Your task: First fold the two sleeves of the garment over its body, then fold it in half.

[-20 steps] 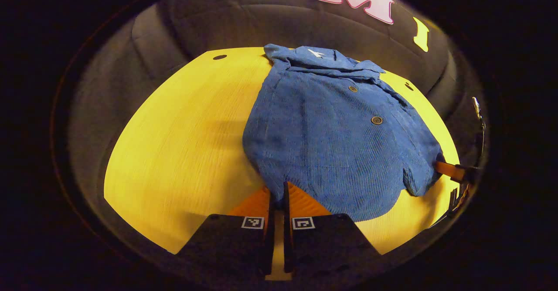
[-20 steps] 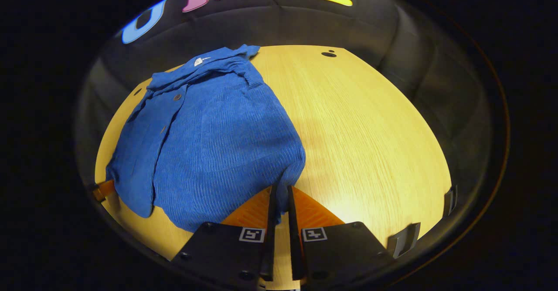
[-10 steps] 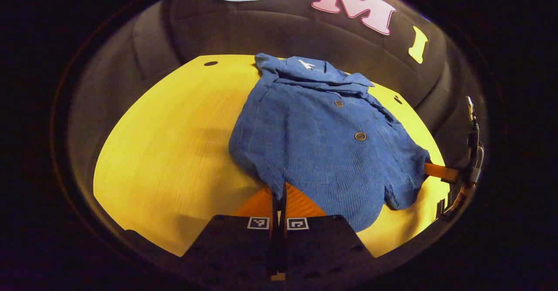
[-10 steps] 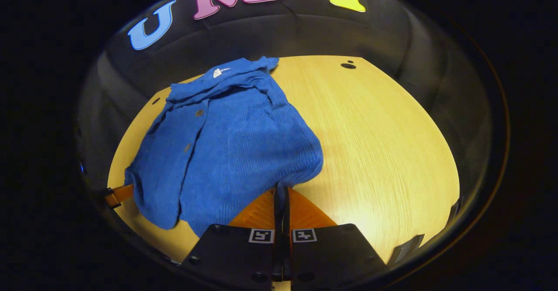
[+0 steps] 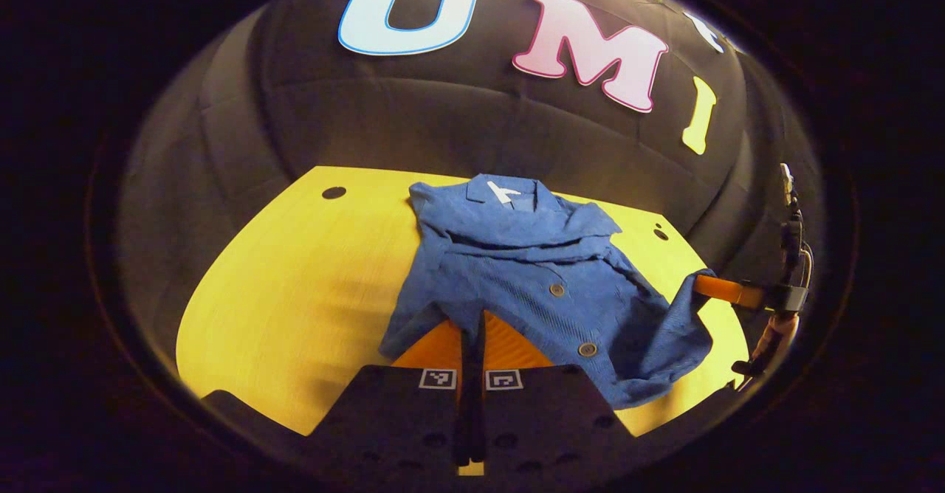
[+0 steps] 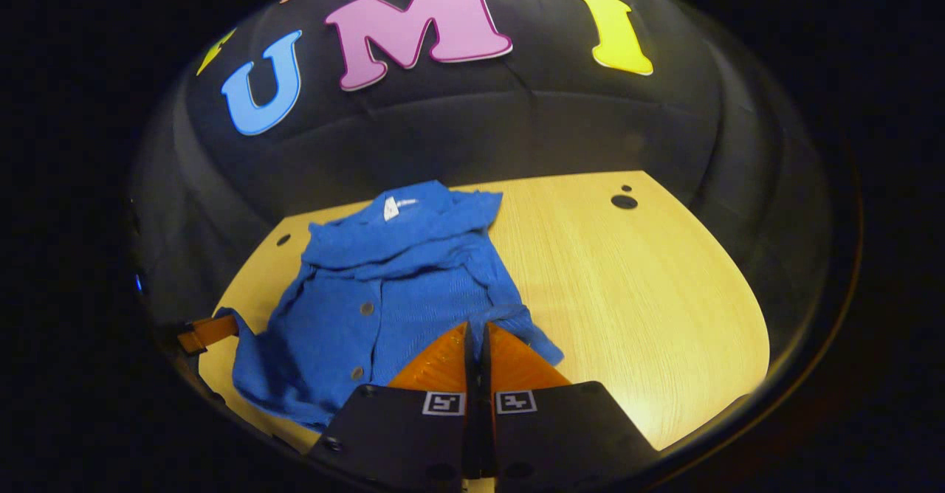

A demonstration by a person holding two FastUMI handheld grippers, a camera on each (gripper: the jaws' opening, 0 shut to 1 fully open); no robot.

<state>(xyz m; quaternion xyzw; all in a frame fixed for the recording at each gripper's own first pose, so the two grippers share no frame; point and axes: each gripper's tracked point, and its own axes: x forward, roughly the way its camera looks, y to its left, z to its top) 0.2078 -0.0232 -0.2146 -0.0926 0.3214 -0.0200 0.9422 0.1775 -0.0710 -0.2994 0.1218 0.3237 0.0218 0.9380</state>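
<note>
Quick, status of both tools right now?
Left tool: closed on the blue shirt hem.
Right tool: closed on the shirt's other bottom corner.

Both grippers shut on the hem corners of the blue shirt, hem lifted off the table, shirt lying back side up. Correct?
Not quite: the blue shirt lies front side up. The left gripper view shows its buttons and open collar. The rest holds: the left gripper and right gripper are each shut on a hem corner, raised off the table.
</note>
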